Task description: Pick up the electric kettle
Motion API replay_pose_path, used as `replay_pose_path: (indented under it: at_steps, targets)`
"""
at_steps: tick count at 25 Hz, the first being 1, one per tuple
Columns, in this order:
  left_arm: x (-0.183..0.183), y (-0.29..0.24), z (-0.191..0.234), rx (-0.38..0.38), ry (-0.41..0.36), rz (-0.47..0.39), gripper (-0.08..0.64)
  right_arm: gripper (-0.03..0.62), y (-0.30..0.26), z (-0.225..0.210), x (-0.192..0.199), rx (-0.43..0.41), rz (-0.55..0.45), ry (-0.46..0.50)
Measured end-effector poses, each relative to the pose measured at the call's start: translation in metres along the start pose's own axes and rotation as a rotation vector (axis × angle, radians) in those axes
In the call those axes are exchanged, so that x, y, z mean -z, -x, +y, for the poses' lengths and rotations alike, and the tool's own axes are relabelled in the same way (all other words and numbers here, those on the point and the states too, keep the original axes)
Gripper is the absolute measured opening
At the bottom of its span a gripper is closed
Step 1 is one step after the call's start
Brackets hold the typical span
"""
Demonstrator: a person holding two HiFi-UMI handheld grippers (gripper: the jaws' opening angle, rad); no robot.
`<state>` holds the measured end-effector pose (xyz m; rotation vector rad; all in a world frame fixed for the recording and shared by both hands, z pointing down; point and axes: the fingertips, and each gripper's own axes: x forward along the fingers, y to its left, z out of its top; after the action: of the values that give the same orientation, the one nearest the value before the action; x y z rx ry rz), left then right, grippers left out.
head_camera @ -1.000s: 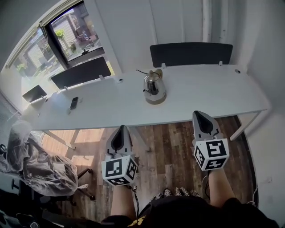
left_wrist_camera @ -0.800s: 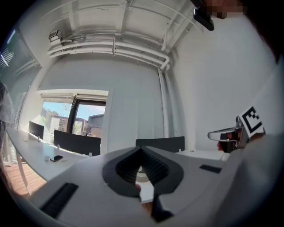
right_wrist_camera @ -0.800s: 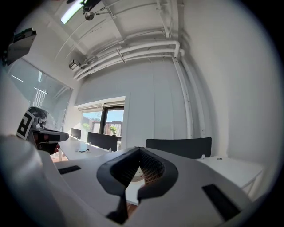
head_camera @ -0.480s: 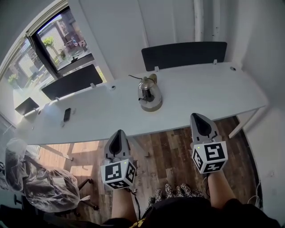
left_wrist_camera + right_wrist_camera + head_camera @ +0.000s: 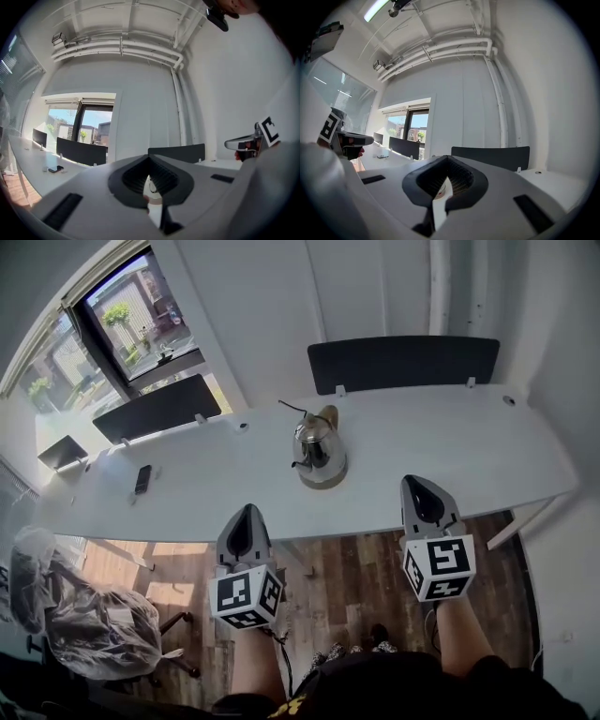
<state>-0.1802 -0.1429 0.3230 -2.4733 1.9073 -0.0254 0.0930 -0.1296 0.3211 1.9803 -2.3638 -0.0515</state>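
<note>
A shiny steel electric kettle [image 5: 319, 448] with a thin dark handle stands on its round base in the middle of the long white table [image 5: 450, 442]. My left gripper [image 5: 246, 510] is held level at the table's front edge, below and left of the kettle, with its jaws together and nothing in them. My right gripper [image 5: 418, 481] reaches over the front edge to the kettle's right, shut and empty too. In the left gripper view the kettle [image 5: 151, 186] shows through the gap behind the closed jaws of the left gripper [image 5: 150, 158]. The right gripper [image 5: 447, 159] looks past the kettle toward a dark divider.
Two black desk dividers [image 5: 403, 360] [image 5: 161, 407] stand along the table's far edge. A phone [image 5: 142, 479] and a small dark screen [image 5: 61, 452] lie at the left end. A plastic-covered chair [image 5: 94, 615] sits on the wooden floor [image 5: 347, 568] at lower left.
Both grippers have come forward to the table's front edge, side by side and level. The kettle has not moved on the table.
</note>
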Motion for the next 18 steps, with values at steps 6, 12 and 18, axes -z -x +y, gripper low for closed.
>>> replay_pose_path:
  at_steps: [6,12,18]
  targets:
    - [-0.008,-0.019,-0.003,-0.061,0.002,-0.016,-0.003,0.008,-0.035,-0.018,-0.004,-0.054,-0.014,-0.023]
    - [-0.011,-0.026,-0.004,-0.107,-0.01,-0.022,-0.003,0.008,-0.057,-0.026,-0.001,-0.096,-0.016,-0.03]
    - [-0.005,-0.041,0.004,-0.121,-0.012,-0.009,-0.003,0.008,-0.079,-0.023,0.006,-0.112,-0.006,-0.037]
